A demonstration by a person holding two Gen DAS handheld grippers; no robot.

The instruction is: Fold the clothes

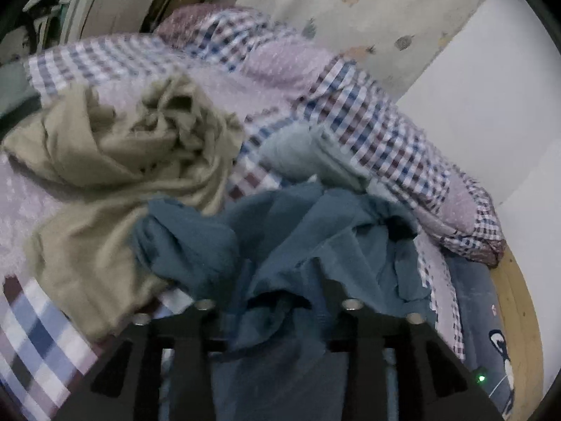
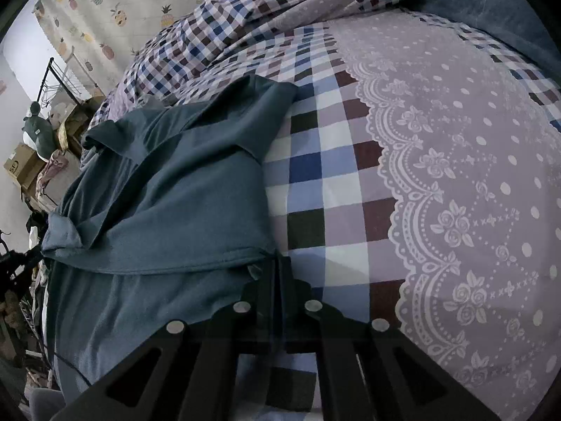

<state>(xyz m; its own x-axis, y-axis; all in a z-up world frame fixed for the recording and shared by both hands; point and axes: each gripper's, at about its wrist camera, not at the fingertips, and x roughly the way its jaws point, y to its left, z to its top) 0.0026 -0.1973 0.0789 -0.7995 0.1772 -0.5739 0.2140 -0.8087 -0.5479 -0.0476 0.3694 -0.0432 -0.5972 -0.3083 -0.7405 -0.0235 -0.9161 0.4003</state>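
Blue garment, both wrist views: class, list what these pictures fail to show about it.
- Left wrist view: the blue garment drapes over the left gripper, hiding its fingertips.
- Right wrist view: the right gripper is shut on the hem; the lower part runs off the frame's bottom edge.
- Neither view shows its full outline, so garment type stays unclear.

the shirt (image 2: 168, 189) is plain teal blue, and the crumpled garment (image 1: 115, 161) beside it is plain khaki tan. the bedsheet (image 2: 473, 161) is pale lilac with white dots and white lace-like rose scrolls, bordered by checks in white, blue, maroon and dark grey. the curtain (image 2: 105, 7) is cream with small pineapples, and both tongs (image 2: 277, 273) are black.
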